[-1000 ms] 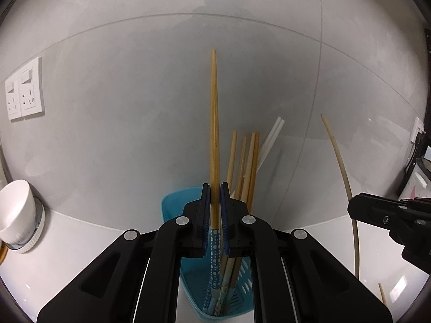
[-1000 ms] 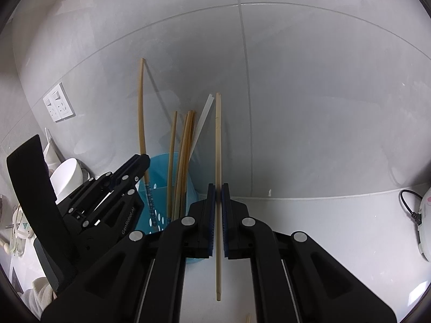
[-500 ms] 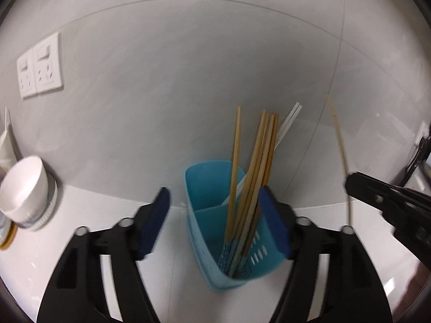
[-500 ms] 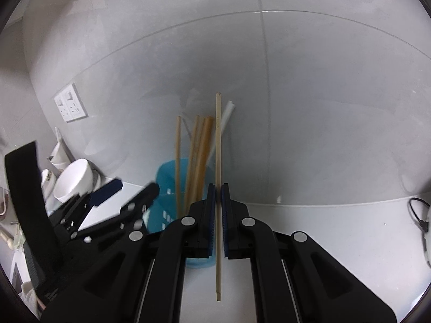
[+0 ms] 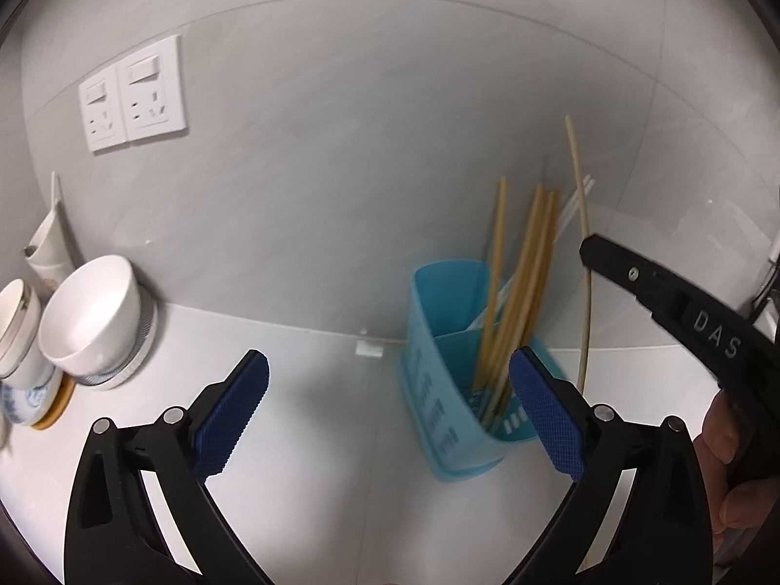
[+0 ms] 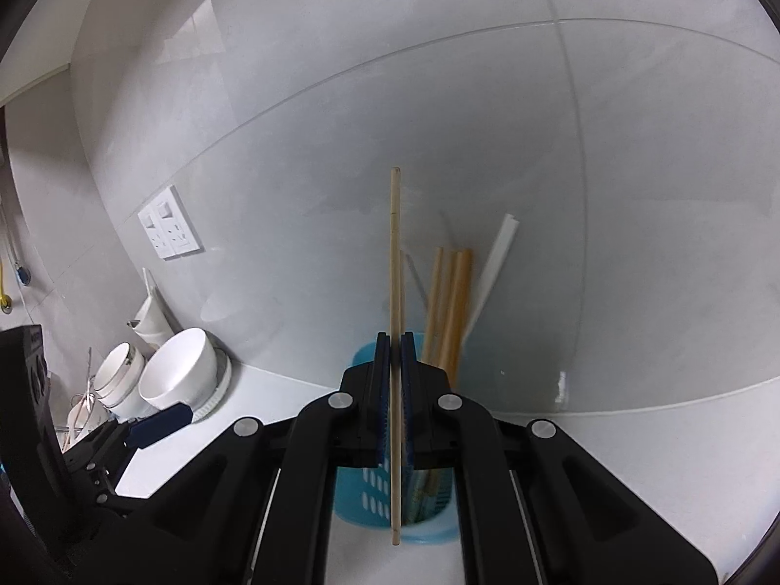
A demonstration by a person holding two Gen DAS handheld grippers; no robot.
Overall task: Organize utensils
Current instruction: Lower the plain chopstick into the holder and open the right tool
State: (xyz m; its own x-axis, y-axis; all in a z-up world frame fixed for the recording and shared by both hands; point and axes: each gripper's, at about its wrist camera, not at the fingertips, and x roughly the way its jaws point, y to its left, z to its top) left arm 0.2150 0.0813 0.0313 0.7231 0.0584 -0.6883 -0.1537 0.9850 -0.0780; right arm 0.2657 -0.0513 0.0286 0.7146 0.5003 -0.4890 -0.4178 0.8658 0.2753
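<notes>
**Right chopstick lined up over holder; left gripper empty**

Worktop [image 5: 317, 438]: white, against a grey tiled wall with a double socket [image 5: 134, 92]. White bowl [image 5: 92, 312] and cups stand at the far left, well apart from the work.

Blue holder [image 5: 438, 414]: upright near the wall, two compartments. Bundle of wooden chopsticks [image 5: 521, 282] leans in the nearer one, with a white pair behind; blurred, so count uncertain.

Left gripper [image 5: 390, 404]: jaws have just been opening and stand wide, nothing between the pads; holder sits just off its right finger.

Right gripper [image 6: 395, 404]: clamped narrow on a single chopstick [image 6: 395, 253], held upright, gripped around mid-length. Lower tip appears in front of the holder's base in the right wrist view, so probably still short of the rim rather than above it.

Step in hand, as judged: drop this stick in with the others.
- Raise until the tip clears the rim, then carry over the occupied compartment.
- Keep it vertical; lower the tip inside before letting go.
- Avoid knocking the leaning bundle or tipping the light holder.
</notes>
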